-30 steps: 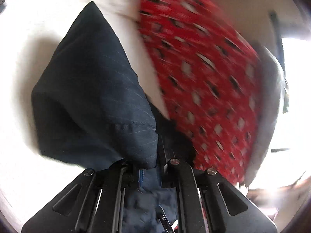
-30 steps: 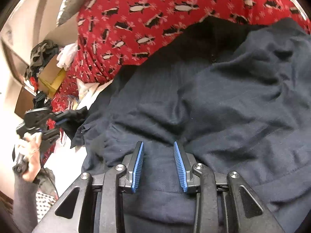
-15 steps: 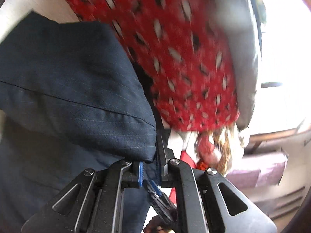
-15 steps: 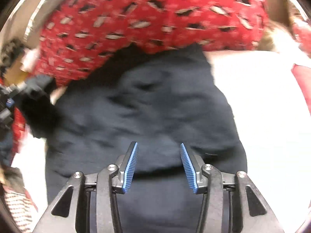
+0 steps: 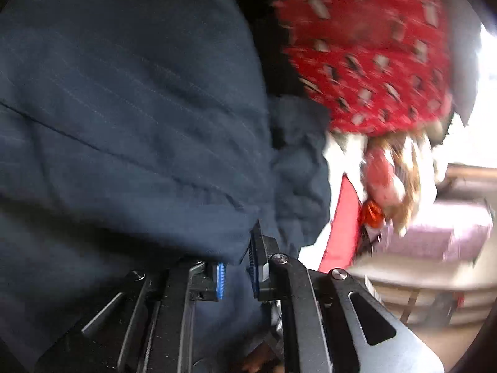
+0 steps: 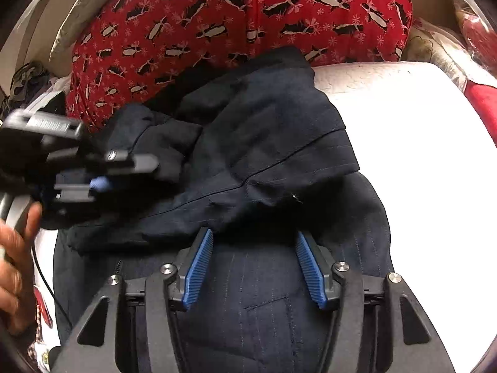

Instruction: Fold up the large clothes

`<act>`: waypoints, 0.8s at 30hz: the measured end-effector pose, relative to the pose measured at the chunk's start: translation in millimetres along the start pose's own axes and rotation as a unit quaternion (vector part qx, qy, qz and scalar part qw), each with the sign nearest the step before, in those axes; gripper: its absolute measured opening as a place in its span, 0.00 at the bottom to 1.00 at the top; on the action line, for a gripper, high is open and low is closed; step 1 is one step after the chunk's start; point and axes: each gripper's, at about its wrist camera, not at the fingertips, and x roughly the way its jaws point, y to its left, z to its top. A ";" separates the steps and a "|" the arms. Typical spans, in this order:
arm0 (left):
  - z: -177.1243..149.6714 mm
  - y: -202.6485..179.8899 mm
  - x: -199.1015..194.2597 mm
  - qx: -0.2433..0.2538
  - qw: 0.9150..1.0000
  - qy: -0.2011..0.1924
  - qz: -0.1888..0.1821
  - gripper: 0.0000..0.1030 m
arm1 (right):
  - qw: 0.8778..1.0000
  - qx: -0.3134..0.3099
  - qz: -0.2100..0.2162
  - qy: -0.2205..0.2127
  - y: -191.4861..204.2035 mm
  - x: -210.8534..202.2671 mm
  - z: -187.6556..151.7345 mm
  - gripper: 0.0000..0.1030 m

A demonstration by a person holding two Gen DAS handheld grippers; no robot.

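Note:
A dark navy pinstriped garment [image 6: 264,155] lies rumpled on a white padded surface [image 6: 403,124]. My left gripper [image 5: 237,258] pinches a hem of that garment [image 5: 124,108] between its blue pads, and its jaws are just starting to part. In the right wrist view the left gripper [image 6: 130,172] hovers over the garment's left side, with a folded flap draped across the lower layer. My right gripper [image 6: 253,236] hangs over the near part of the cloth. Its jaws are opening wide and the pads press on nothing.
A red penguin-print cover [image 6: 233,25] bulges behind the garment, also blurred in the left wrist view [image 5: 372,46]. A person's hand [image 6: 15,248] holds the left tool. Clutter [image 6: 28,80] sits at far left, and a red item [image 6: 481,93] at the right edge.
The left gripper carried the garment's hem rightward over the lower layer, laying a fold across it. The right gripper's jaws widened and it shifted right along the cloth.

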 end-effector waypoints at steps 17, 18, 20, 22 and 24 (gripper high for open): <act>-11.6 152.2 -148.7 -0.069 0.987 -0.147 -0.020 0.55 | 0.933 0.267 0.238 0.025 52.6 63.0 38.0 0.62; -12.5 155.5 -144.5 -0.074 0.986 -0.146 -0.023 0.55 | 0.926 0.289 0.242 0.014 52.2 69.4 42.2 0.46; -13.4 160.2 -146.9 -0.075 0.986 -0.144 -0.031 0.55 | 0.922 0.295 0.252 0.004 50.1 69.1 52.6 0.10; -13.4 160.5 -149.0 -0.072 0.986 -0.148 -0.031 0.55 | 0.931 0.261 0.254 -0.018 49.7 47.8 67.8 0.10; -13.5 161.3 -150.7 -0.072 0.985 -0.153 -0.022 0.55 | 0.942 0.221 0.245 -0.062 41.2 14.7 78.2 0.10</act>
